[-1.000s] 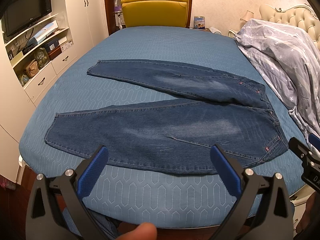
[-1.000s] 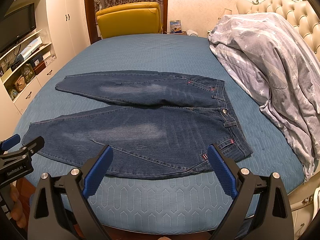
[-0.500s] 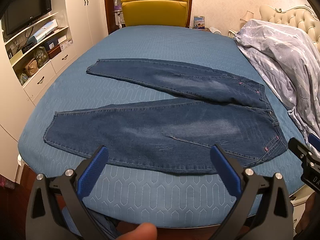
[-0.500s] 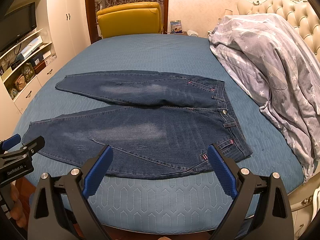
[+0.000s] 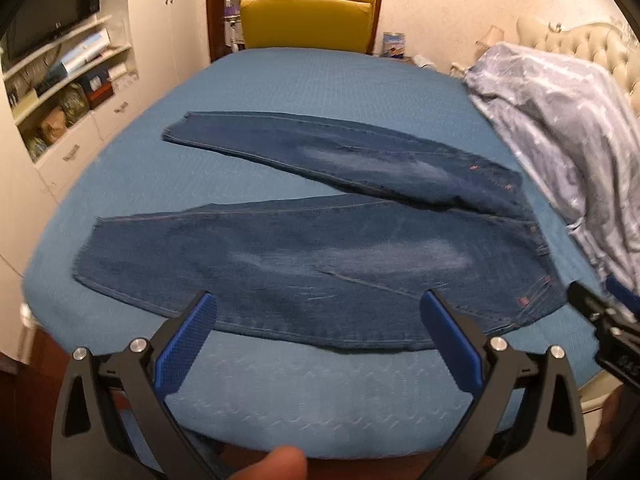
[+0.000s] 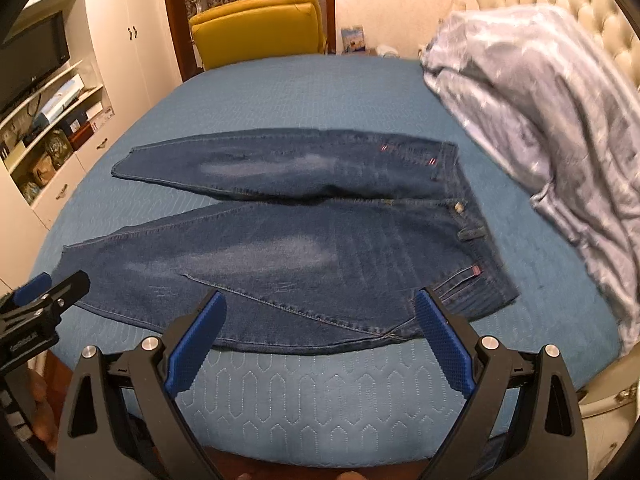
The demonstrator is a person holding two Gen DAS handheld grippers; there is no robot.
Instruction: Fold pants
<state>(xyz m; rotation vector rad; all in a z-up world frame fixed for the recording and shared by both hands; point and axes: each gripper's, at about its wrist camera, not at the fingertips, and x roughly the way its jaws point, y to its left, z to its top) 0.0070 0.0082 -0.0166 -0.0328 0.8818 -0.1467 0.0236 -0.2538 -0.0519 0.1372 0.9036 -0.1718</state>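
Jeans (image 5: 320,256) flat across frame centre on blue bed (image 5: 312,80), 2 legs splayed left, waistband right. My left gripper (image 5: 320,340) and right gripper (image 6: 320,340): jaws released, empty, hovering at near hem.

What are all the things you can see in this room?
Dark blue denim jeans: one, spread flat on the bed, legs apart.
Blue quilted bed cover: one, under the jeans.
Grey star-print duvet: one, heaped at the headboard end.
Yellow padded chair: one, beyond the bed.
Black television: one, on the cream shelf unit.
Left gripper: one, black with blue pads, open, above the bed edge.
Right gripper: one, same colours, open.
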